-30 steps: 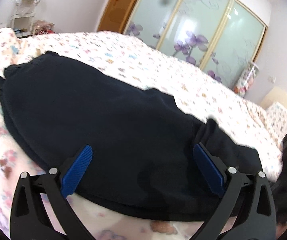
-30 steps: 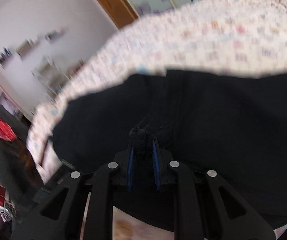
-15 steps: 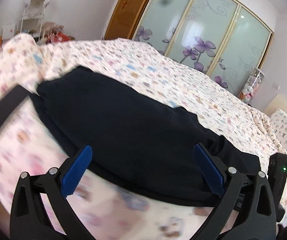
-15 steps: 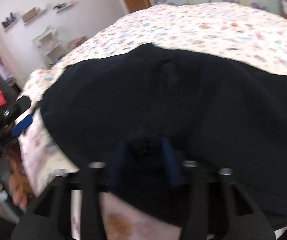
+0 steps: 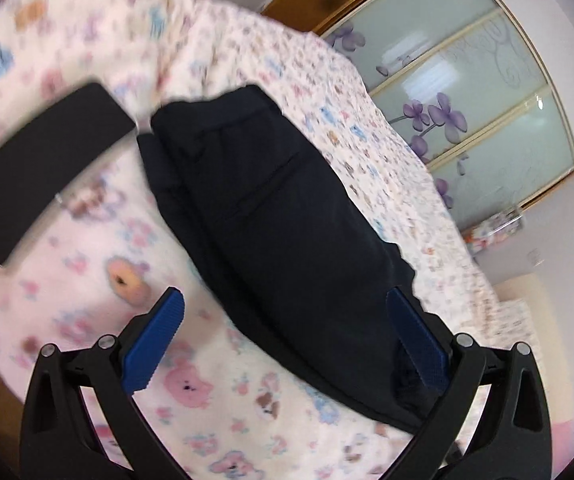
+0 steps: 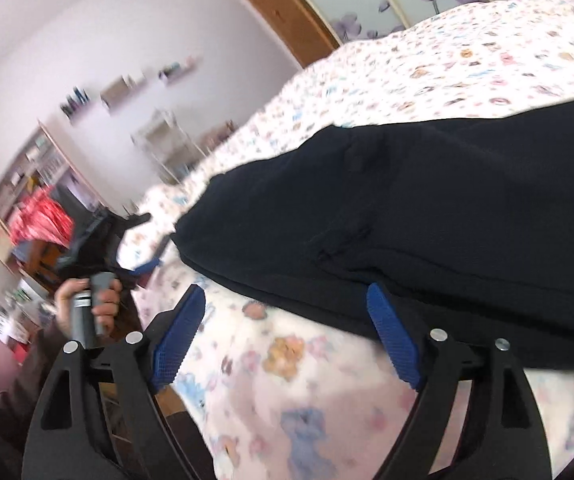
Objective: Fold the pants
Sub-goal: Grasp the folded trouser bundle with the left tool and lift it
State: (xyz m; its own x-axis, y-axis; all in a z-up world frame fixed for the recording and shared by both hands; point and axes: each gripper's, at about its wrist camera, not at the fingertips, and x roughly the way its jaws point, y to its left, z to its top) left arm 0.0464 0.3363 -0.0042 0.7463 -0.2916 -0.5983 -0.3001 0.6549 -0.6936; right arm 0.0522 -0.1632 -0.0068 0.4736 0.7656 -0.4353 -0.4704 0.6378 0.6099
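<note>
Nearest: my right gripper [image 6: 287, 334] spread wide, jaws just opened, nothing between the pads. Its right pad sits at the near hem of the pants [image 6: 427, 216]; cloth let go, I judge, because this fold is laid.

My left gripper [image 5: 287, 344] also spread and empty, right pad against the pants' [image 5: 287, 220] near end.

Pants lie folded in a dark band on the bed [image 5: 87, 280], close to its near edge, running away toward the wardrobe [image 5: 487, 92].

Flat black slab [image 5: 47, 168] left of the waistband; can't tell what it is.

My left hand [image 6: 87, 304] shows blurred past the bed's near-left corner. Pants' right end cut off in the right view.
</note>
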